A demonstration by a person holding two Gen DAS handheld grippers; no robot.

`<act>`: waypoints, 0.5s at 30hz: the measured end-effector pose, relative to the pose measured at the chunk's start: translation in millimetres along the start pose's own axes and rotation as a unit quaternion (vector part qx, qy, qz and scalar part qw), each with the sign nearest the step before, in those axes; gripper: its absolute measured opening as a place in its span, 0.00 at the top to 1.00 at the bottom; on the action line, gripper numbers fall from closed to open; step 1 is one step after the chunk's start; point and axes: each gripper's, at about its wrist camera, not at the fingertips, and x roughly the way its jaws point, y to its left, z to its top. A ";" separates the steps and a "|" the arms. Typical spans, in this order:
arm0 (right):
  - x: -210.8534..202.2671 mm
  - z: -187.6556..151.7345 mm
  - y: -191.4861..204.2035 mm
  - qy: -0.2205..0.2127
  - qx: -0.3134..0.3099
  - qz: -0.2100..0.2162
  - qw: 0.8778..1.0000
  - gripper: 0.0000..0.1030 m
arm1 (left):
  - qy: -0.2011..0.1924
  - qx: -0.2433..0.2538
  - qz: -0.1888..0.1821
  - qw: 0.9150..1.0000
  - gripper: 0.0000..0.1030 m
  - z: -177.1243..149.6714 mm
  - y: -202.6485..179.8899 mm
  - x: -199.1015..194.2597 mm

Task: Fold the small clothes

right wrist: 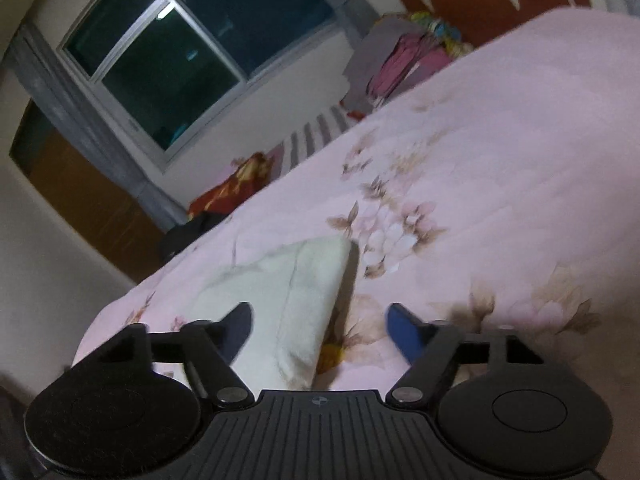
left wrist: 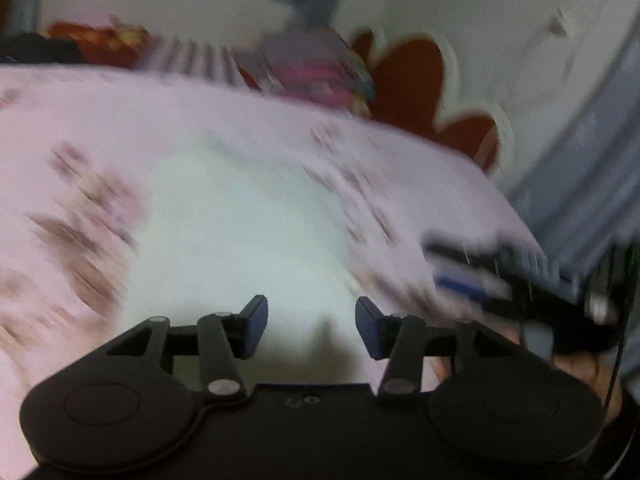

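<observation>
A small white garment (right wrist: 292,292) lies folded on the pink flowered bed cover (right wrist: 500,184). In the right wrist view it sits just ahead of my right gripper (right wrist: 322,334), whose blue-padded fingers are spread apart and hold nothing. In the blurred left wrist view the same white garment (left wrist: 236,236) lies ahead of my left gripper (left wrist: 311,326), which is open and empty above it. The other gripper (left wrist: 520,292) shows at the right of that view, held in a hand.
A pile of pink and grey clothes (right wrist: 396,60) lies at the far edge of the bed, with a striped cloth (right wrist: 316,132) and a red patterned cloth (right wrist: 232,188) beside it. A window (right wrist: 192,48) and wall stand behind.
</observation>
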 end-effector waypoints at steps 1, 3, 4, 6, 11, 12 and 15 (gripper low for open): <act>10.3 1.1 0.9 0.013 0.006 0.009 1.000 0.32 | -0.011 -0.010 0.020 1.000 0.54 9.0 14.4 -2.2; 22.5 0.2 1.6 0.023 0.005 0.014 1.000 0.32 | -0.010 -0.031 0.039 0.999 0.54 24.4 37.1 1.4; 29.2 -0.1 2.6 0.032 0.003 0.015 0.999 0.32 | -0.008 -0.038 0.045 0.998 0.53 30.1 44.3 4.9; 42.1 -1.5 5.6 0.051 0.004 0.015 0.999 0.32 | -0.003 -0.039 0.054 0.998 0.50 34.6 53.8 7.8; 64.9 -9.7 5.6 0.076 0.017 -0.017 0.997 0.32 | 0.031 -0.005 0.041 0.999 0.36 31.0 57.4 26.8; 68.8 -10.3 5.2 0.077 0.021 -0.016 0.997 0.32 | 0.035 0.004 0.045 0.998 0.37 28.7 57.8 33.1; 78.1 -13.1 7.6 0.079 0.026 -0.015 0.996 0.59 | 0.045 0.041 0.058 0.996 0.50 21.0 59.3 49.1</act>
